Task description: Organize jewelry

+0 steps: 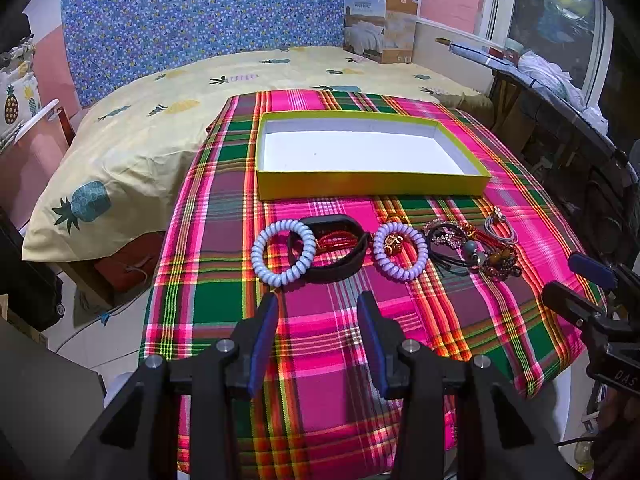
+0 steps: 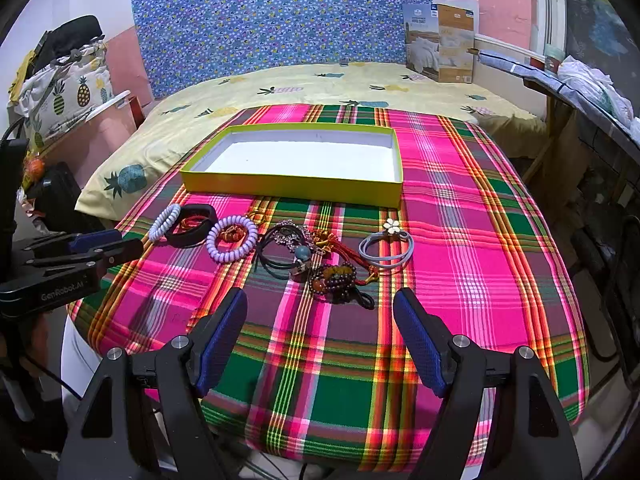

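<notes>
The yellow box [image 1: 372, 188] lies open on the plaid cloth [image 1: 320, 360] with its white inside bare, nothing in it; the jewelry sits in a row on the cloth just in front of the box, none of it in either gripper; at the left end a pale coil bracelet [image 1: 284, 254] leans on a black band [image 1: 336, 248] with red cord inside it; next comes a second coil bracelet [image 1: 400, 251] ringing an amber charm, then a tangle of beads and cords [image 1: 472, 252]; the right wrist view shows a grey bangle with a white flower [image 2: 386, 246] lying clear at the right end, which the left wrist view catches only as a blurred edge; the left gripper [image 1: 318, 300] hovers over the cloth near the first coil bracelet, jaws spread and empty; the right gripper [image 2: 320, 300] hangs before the tangle, jaws wide and empty; behind the cloth a pineapple-print sheet [image 1: 160, 120] covers a bed, with a cardboard package [image 1: 380, 24] against the wall; nothing blocks the way to the box
</notes>
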Available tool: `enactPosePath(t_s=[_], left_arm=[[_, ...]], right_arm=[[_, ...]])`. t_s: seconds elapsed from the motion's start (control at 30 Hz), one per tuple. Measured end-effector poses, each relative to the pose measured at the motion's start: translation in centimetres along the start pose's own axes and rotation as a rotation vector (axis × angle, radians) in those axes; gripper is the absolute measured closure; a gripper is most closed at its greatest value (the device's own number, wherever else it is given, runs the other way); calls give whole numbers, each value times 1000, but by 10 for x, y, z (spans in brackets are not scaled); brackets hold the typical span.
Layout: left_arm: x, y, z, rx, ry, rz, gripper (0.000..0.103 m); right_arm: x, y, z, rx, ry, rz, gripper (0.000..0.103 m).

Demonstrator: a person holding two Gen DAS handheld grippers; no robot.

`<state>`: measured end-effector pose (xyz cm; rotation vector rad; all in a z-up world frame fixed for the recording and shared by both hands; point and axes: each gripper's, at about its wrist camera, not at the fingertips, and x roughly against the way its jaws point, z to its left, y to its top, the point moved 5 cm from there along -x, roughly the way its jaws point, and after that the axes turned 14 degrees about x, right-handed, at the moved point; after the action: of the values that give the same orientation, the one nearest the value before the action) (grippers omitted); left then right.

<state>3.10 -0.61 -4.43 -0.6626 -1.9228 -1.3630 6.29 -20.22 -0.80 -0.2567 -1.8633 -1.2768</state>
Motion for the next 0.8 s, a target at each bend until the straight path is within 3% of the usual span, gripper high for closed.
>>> enactPosePath(t_s=[0.53,0.8], left_arm=[[-13,11,20,77,-43,26,61],[-29,26,38,125,-14,32,61]], right_arm=[[-8,1,-4,-10,9,3,28],[-20,3,-16,-35,14,6,28]])
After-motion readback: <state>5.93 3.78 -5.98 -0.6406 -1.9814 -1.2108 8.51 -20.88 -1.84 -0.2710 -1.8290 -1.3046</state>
